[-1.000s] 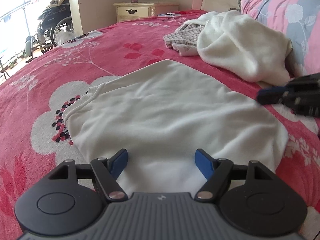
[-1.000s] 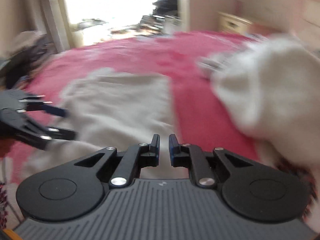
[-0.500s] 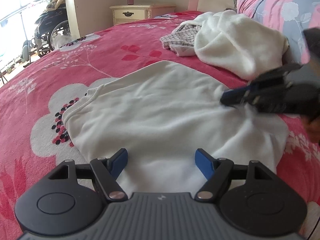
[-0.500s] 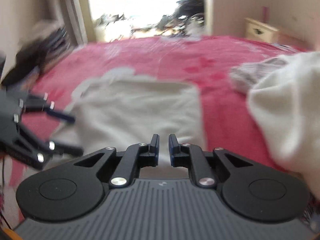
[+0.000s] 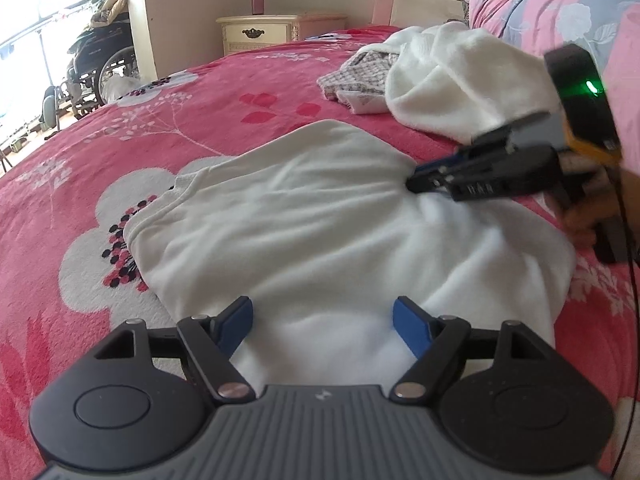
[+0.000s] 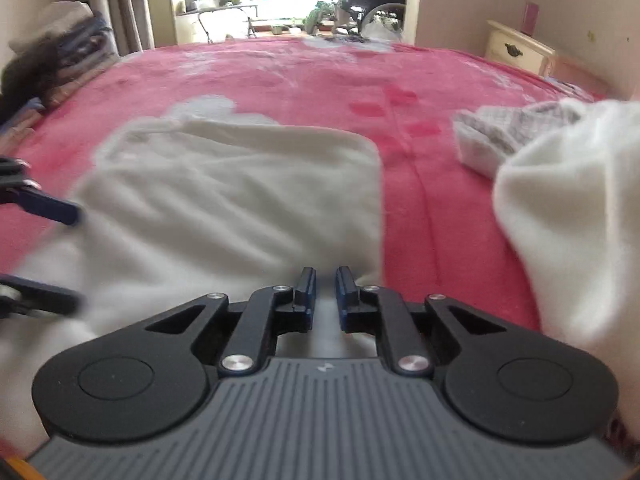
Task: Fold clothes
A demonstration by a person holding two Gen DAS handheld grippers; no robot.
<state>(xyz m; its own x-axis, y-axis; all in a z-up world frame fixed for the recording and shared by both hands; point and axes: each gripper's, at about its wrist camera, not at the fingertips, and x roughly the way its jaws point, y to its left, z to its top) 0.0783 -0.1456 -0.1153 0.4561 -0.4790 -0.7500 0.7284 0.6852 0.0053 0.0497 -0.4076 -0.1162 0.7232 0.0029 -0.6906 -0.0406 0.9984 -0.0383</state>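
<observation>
White garment (image 5: pixel 320 216) flat, slightly wrinkled

The left gripper (image 5: pixel 323 322), at the bottom of the left wrist frame, has a ribbed grey body, two round black discs, black linkage arms with silver screws, and blue finger pads (image 5: pixel 409 330). The right gripper (image 6: pixel 323 290) is built the same, with darker blue pads (image 6: pixel 306 288) at the bottom centre of its own frame. Seen at the right edge of the left wrist frame, it carries a black box with a green light (image 5: pixel 591 89), an orange-yellow part beneath, and a thin black cable (image 5: pixel 632 276).
</observation>
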